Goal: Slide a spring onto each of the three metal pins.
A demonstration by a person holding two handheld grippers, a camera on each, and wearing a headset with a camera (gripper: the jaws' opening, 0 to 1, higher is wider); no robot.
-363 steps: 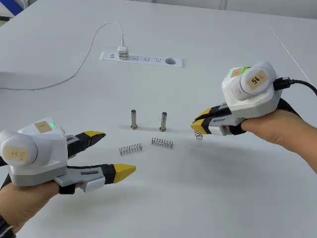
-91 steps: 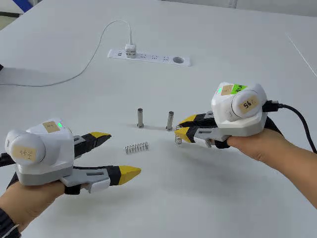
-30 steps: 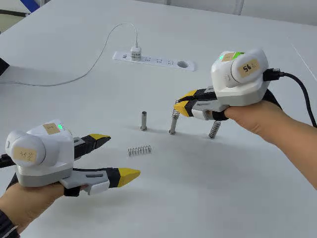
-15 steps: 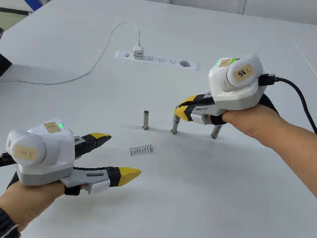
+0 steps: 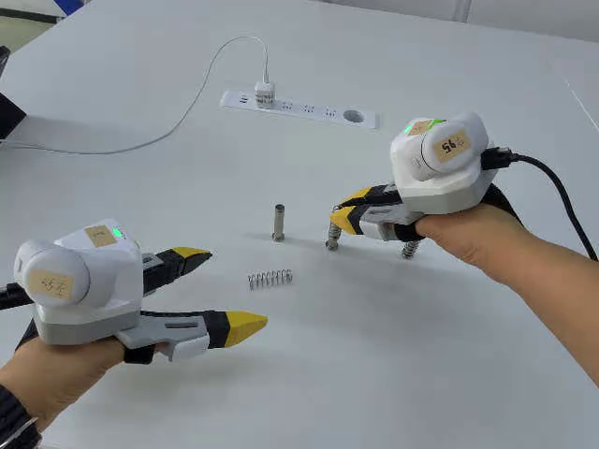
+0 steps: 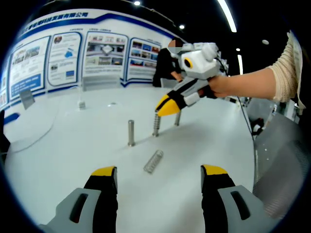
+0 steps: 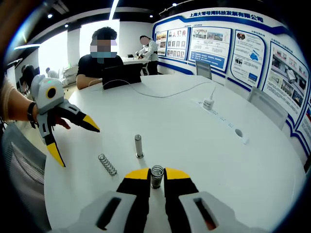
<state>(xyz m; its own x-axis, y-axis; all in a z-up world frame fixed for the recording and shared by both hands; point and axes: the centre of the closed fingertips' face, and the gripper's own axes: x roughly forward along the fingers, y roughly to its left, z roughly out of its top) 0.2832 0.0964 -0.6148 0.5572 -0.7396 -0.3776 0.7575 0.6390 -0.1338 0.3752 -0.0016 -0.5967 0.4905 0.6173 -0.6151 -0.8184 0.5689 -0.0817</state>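
Observation:
Three metal pins stand on the white table. The left pin [image 5: 279,223] [image 7: 139,145] is bare. A spring sits around the middle pin [image 5: 333,235] [image 6: 156,124], and my right gripper [image 5: 344,219] [image 7: 157,175] is shut on that spring [image 7: 156,173] near the pin's top. The right pin [image 5: 409,249] [image 6: 177,118], partly behind the right gripper, wears a spring too. One loose spring [image 5: 270,278] [image 6: 154,161] [image 7: 107,164] lies flat in front of the pins. My left gripper [image 5: 223,288] [image 6: 159,171] hovers open to the lower left, a little short of that loose spring.
A white power strip [image 5: 299,108] with a plugged charger and a cable [image 5: 178,117] lies at the far side of the table. In the right gripper view a person with a laptop [image 7: 121,74] sits at the table's far edge.
My right gripper has come down over the middle pin with the spring in it. The left gripper has stayed open in place.

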